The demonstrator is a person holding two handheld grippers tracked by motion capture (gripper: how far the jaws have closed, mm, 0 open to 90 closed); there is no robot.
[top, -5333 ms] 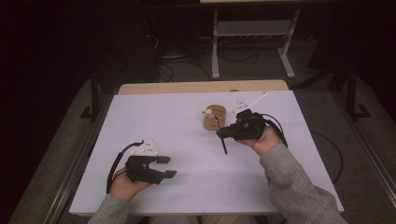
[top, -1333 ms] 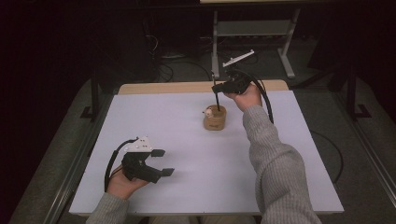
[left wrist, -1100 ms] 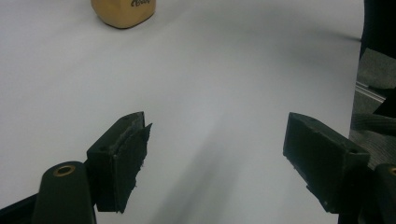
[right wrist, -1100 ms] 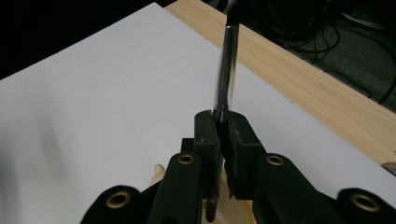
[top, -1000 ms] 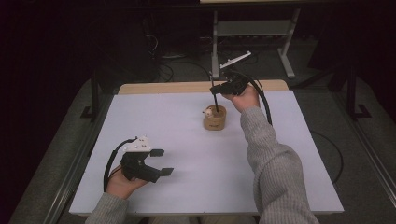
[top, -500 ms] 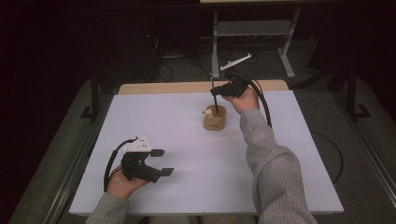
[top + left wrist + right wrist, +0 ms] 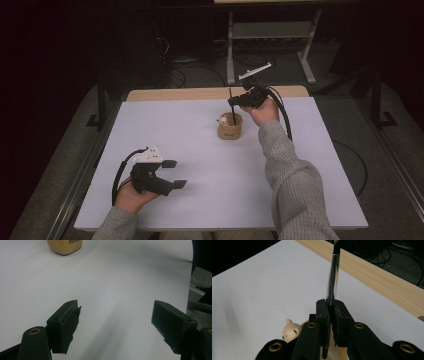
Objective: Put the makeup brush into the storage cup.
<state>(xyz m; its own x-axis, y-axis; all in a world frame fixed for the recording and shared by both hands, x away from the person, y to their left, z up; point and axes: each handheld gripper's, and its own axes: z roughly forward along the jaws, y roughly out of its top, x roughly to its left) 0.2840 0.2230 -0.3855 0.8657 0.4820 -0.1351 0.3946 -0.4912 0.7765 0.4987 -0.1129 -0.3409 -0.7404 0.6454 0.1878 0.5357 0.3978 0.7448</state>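
Pinching a thin dark pen (image 7: 333,277) upright between its closed jaws, the right gripper (image 7: 239,100) hangs over the wooden holder (image 7: 229,128) (a small bear figure (image 7: 290,331) sits on its rim) far across the white table (image 7: 210,205); the left gripper (image 7: 172,173) rests near the front, jaws wide apart

A white-topped table (image 7: 210,150) with a bare wooden strip along its 12 o'clock edge carries one tan cup (image 7: 230,127), toward 12 o'clock, perhaps wooden.
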